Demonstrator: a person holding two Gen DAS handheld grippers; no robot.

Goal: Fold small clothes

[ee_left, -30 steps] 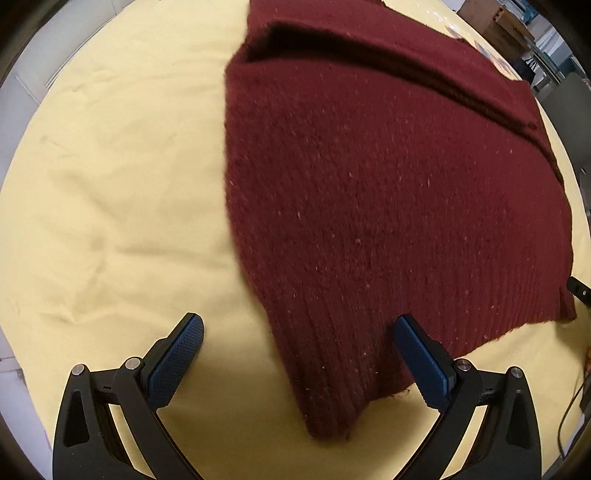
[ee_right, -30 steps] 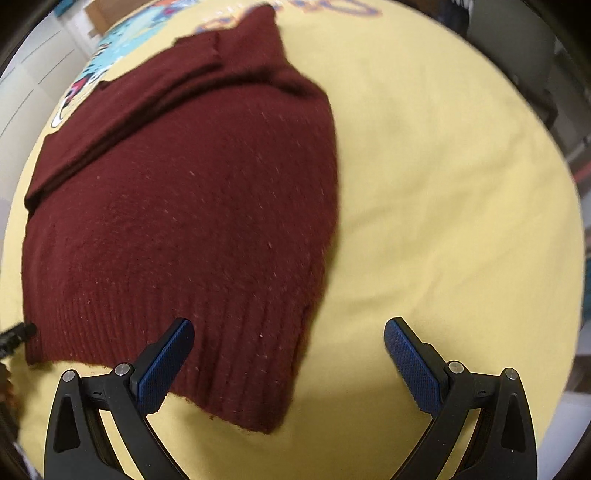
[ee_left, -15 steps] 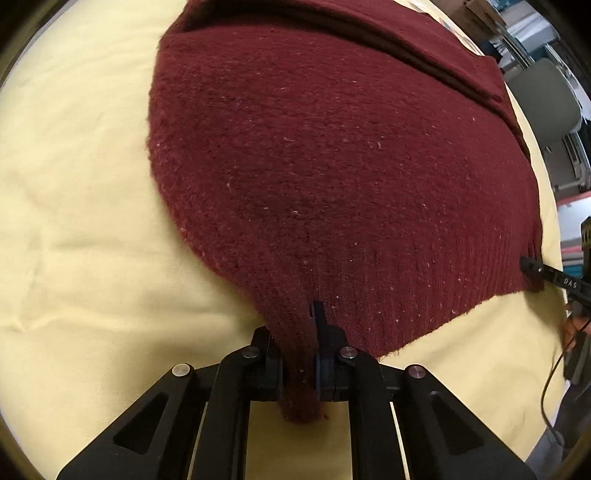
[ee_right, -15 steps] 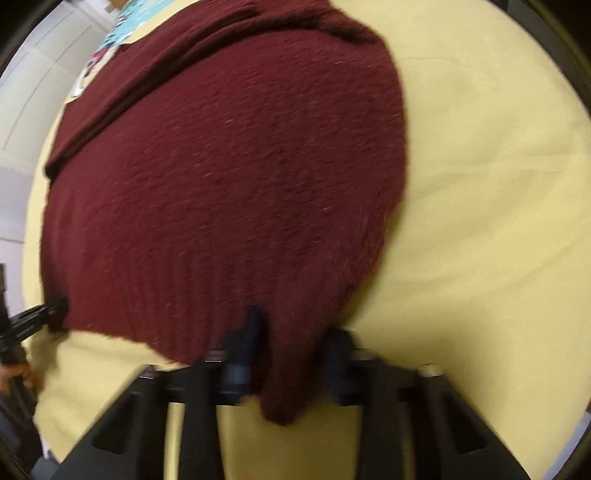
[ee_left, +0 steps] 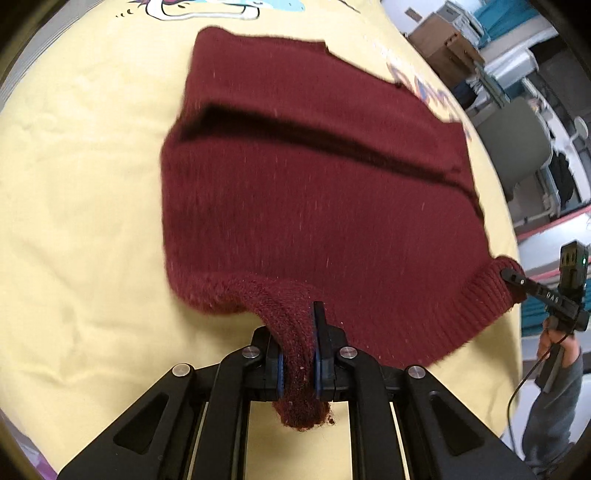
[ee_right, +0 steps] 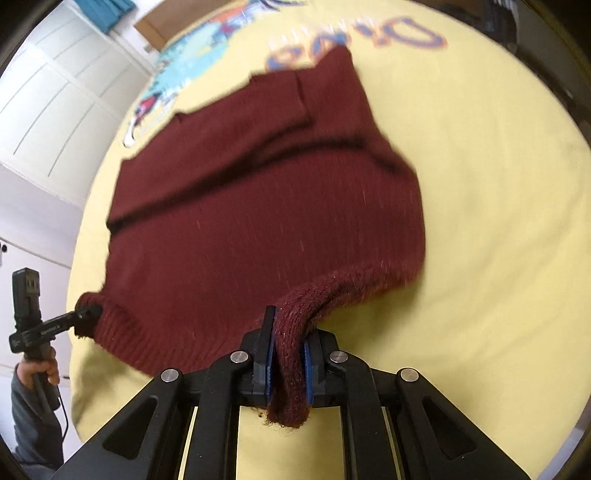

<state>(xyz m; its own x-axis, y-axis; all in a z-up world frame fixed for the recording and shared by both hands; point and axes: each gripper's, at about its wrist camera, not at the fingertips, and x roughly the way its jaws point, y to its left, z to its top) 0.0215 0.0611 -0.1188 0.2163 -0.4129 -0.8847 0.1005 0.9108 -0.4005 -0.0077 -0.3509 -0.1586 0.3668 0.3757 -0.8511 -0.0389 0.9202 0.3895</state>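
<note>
**Pinching both hem corners of a maroon sweater**

Gripping the ribbed hem at its left corner, the left gripper [ee_left: 298, 354] has its blue pads pressed together on a bunched fold of the maroon knit sweater [ee_left: 314, 206], and a tuft of the hem pokes out below the pads toward the camera. From that pinch the fabric rises out of the jaws and spreads ahead of the gripper over the yellow sheet [ee_left: 74, 229], with the hem lifted off the sheet near the fingers. Farther ahead a dark crease runs across the sweater where a folded layer lies on the body. Beyond the garment's far edge, a cartoon print [ee_left: 207, 9] shows on the sheet.

To the right of the left gripper, the right gripper [ee_left: 511, 275] meets the other hem corner, held by the person's hand [ee_left: 554, 341] in a grey sleeve.

In the right wrist view, the right gripper [ee_right: 286, 363] is likewise clamped on a rolled fold of the hem, the knit passing between its pads and hanging out below them. The sweater [ee_right: 258, 221] stretches ahead and to the left of these fingers, its hem raised from the yellow sheet [ee_right: 498, 258]. Far left of this gripper, the left gripper [ee_right: 88, 310] holds the opposite corner. Blue and orange lettering [ee_right: 354, 40] is printed on the sheet past the sweater.
</note>
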